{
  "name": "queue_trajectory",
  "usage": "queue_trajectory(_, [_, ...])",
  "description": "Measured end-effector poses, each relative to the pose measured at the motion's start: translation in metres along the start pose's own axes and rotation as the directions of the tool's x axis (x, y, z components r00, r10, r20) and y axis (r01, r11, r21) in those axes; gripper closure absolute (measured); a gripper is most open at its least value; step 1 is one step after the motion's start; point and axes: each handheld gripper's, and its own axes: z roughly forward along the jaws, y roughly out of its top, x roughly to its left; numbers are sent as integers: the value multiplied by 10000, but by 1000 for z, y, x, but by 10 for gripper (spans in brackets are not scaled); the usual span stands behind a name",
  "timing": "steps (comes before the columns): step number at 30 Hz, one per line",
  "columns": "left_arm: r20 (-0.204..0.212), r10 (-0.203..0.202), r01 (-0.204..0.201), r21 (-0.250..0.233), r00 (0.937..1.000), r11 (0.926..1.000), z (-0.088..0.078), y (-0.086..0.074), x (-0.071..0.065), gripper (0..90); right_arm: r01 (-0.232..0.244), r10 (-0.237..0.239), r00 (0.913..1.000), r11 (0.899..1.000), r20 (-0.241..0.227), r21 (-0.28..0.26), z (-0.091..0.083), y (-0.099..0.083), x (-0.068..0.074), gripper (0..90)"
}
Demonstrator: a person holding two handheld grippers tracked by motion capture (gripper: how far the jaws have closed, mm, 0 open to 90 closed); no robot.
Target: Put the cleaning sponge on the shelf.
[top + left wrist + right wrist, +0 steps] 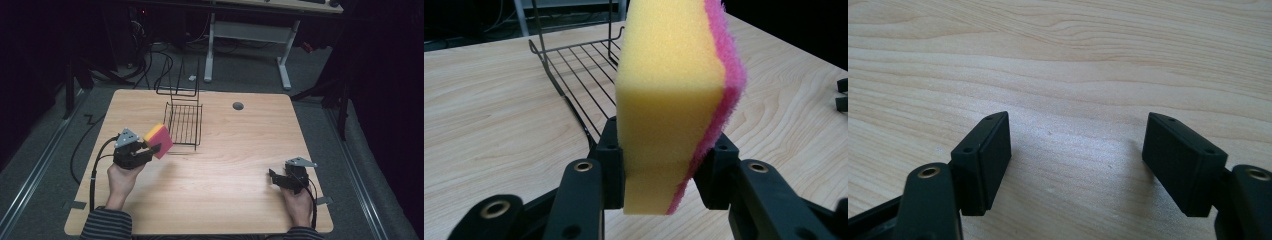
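Observation:
A yellow sponge (pixel 159 139) with a pink scouring side is clamped in my left gripper (pixel 150 150), held above the table's left half, just left of a black wire rack (pixel 184 123). In the left gripper view the sponge (pixel 671 100) stands on edge between the two jaws, squeezed at its lower end, pink layer to the right, with the wire rack (pixel 574 75) behind it. My right gripper (pixel 274 178) rests low at the table's right front, jaws open. In the right gripper view the right gripper (pixel 1078 160) has bare wood between its pads.
The wooden table (pixel 225 160) has a round grey cable hole (pixel 238 106) at the back. The rack has a tall wire back at the table's far edge. Beyond the table stands a white desk frame (pixel 247 45) on a grey floor with cables.

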Motion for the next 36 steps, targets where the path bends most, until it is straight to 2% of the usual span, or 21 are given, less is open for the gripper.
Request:
queue_trajectory(7, [151,116,-114,-70,9998,9999,6,9,-1,625,-3,3,10000,10000,2,1,0,0,0,278])
queue_trajectory(14, [95,318,-318,6,9995,9995,13,17,-2,625,-2,2,10000,10000,0,0,0,0,0,278])
queue_trajectory(17, [174,187,-186,-95,9997,9998,21,22,0,625,-4,4,10000,10000,-1,-1,0,0,0,278])
queue_trajectory(24, [255,255,-253,-80,9994,9996,34,32,-2,625,-8,8,10000,10000,-2,0,0,0,0,278])
queue_trajectory(28, [184,385,-384,-29,9991,9993,42,37,-4,625,-6,6,10000,10000,-2,-2,0,0,0,278])
queue_trajectory(30, [-114,424,-427,-198,9990,9989,49,39,-5,625,-6,6,10000,10000,-3,-2,0,0,0,278])
queue_trajectory(36, [-298,342,-346,-125,9990,9993,64,41,-3,625,-2,2,10000,10000,-9,-1,0,0,0,277])
